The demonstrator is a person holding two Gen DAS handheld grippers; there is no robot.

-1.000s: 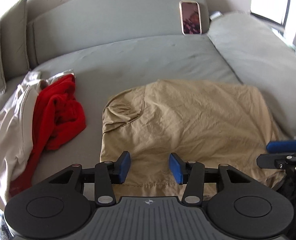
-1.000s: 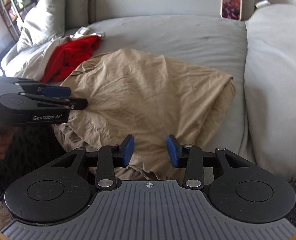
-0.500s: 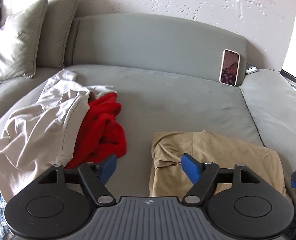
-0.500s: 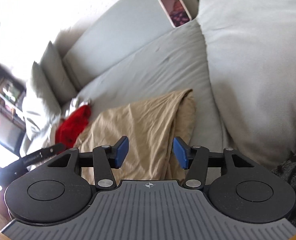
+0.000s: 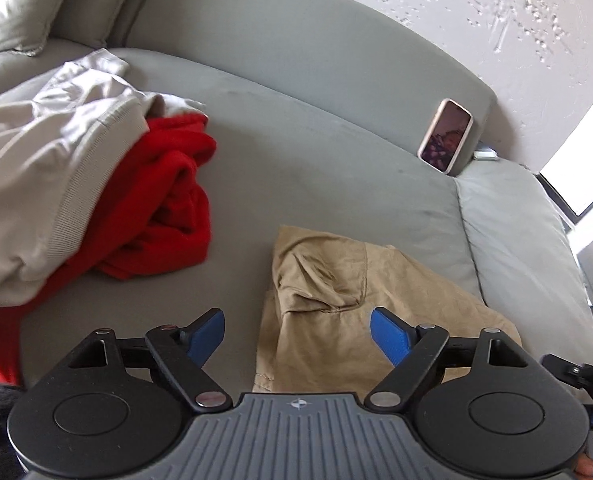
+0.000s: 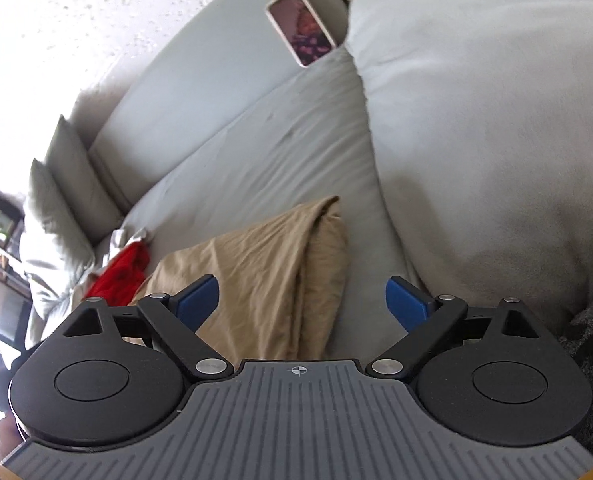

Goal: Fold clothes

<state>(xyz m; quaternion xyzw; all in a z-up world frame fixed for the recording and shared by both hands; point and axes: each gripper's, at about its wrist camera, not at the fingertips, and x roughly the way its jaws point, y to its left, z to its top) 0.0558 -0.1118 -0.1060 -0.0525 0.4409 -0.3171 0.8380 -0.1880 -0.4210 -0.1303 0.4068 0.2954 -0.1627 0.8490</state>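
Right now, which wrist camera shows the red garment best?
The left wrist view: the red garment lies crumpled and large on the couch, partly under the cream garment. The right wrist view shows only a small red patch behind its left finger.

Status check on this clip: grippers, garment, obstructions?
Left gripper open, right gripper open, both empty. Tan garment folded on sofa. Red garment piled aside.

Tan garment's (image 5: 336,312) near edge behind tongs; phone (image 5: 446,136) screen blurred.
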